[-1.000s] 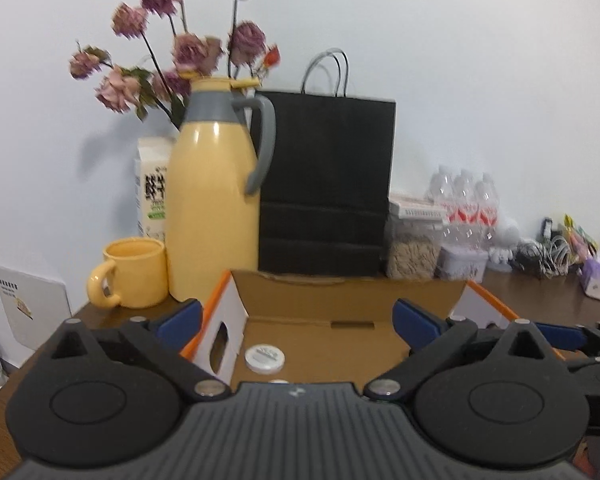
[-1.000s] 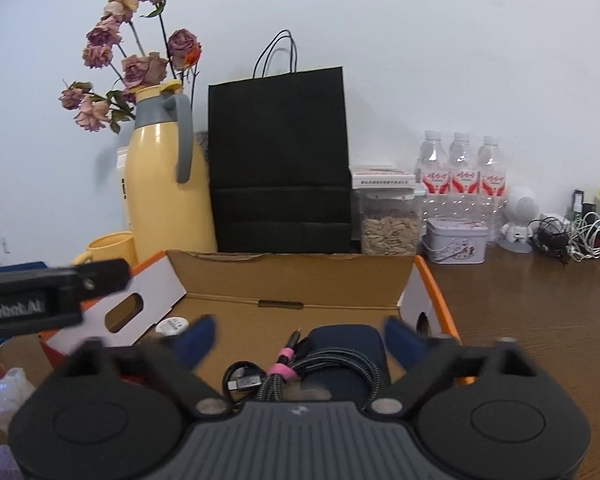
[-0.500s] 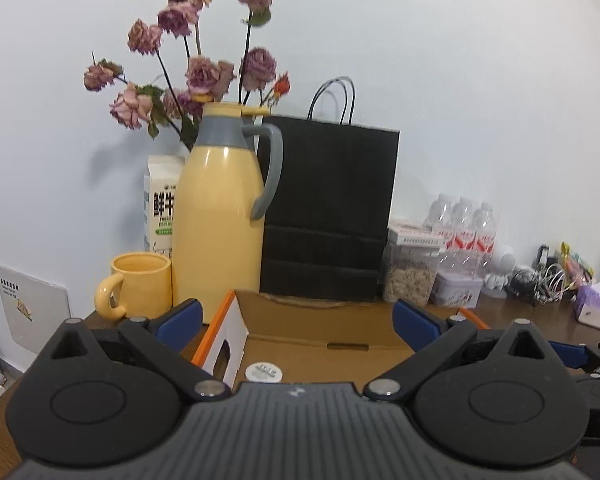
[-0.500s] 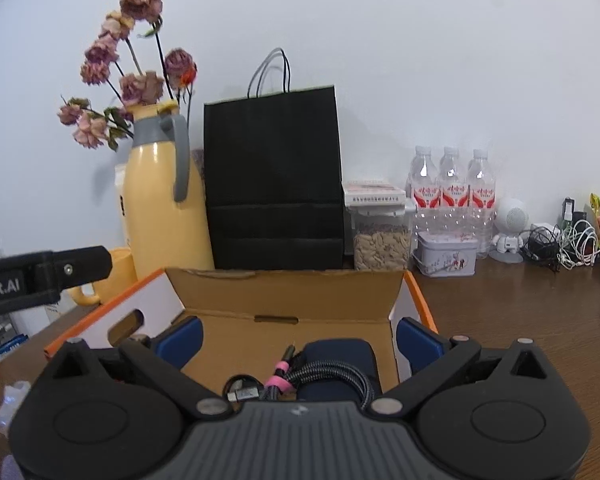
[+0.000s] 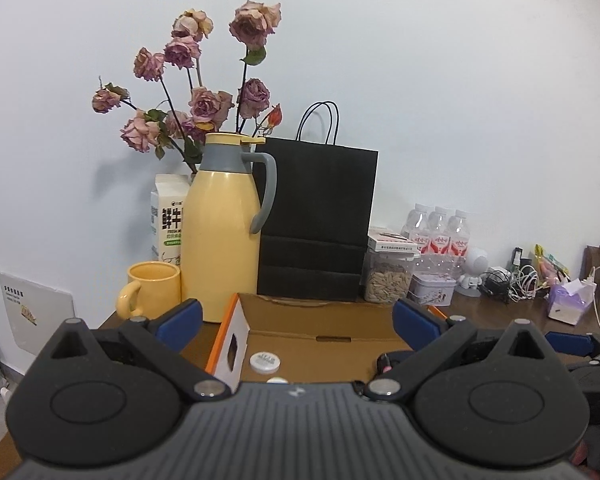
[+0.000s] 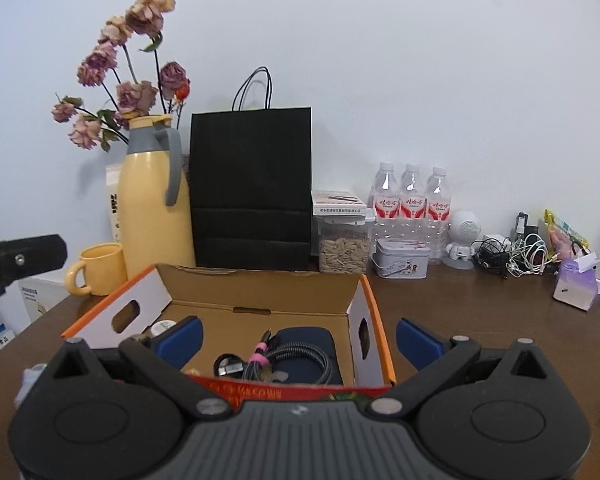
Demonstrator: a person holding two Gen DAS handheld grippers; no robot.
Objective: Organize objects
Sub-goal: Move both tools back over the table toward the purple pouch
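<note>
An open cardboard box [image 6: 260,292] with orange-edged flaps sits on the brown table; it also shows in the left wrist view [image 5: 328,320]. Inside lie a dark blue pouch [image 6: 304,344], a coiled braided cable [image 6: 288,360] with a pink tie, and a small white round lid [image 5: 265,361], also seen in the right wrist view [image 6: 165,325]. My right gripper [image 6: 298,336] is open and empty, held above the box's near edge. My left gripper [image 5: 296,320] is open and empty, above the box's left part.
A yellow thermos jug [image 5: 220,236], yellow mug [image 5: 152,294], milk carton [image 5: 168,216], dried roses [image 5: 204,100] and black paper bag [image 5: 316,224] stand behind the box. A seed jar [image 6: 344,248], tin [image 6: 400,264], water bottles [image 6: 410,200], cables [image 6: 512,252] and tissue box [image 6: 576,280] are at right.
Both grippers have risen and pulled back from the box, so more wall and the box's near edge show. Both stay open and empty.
</note>
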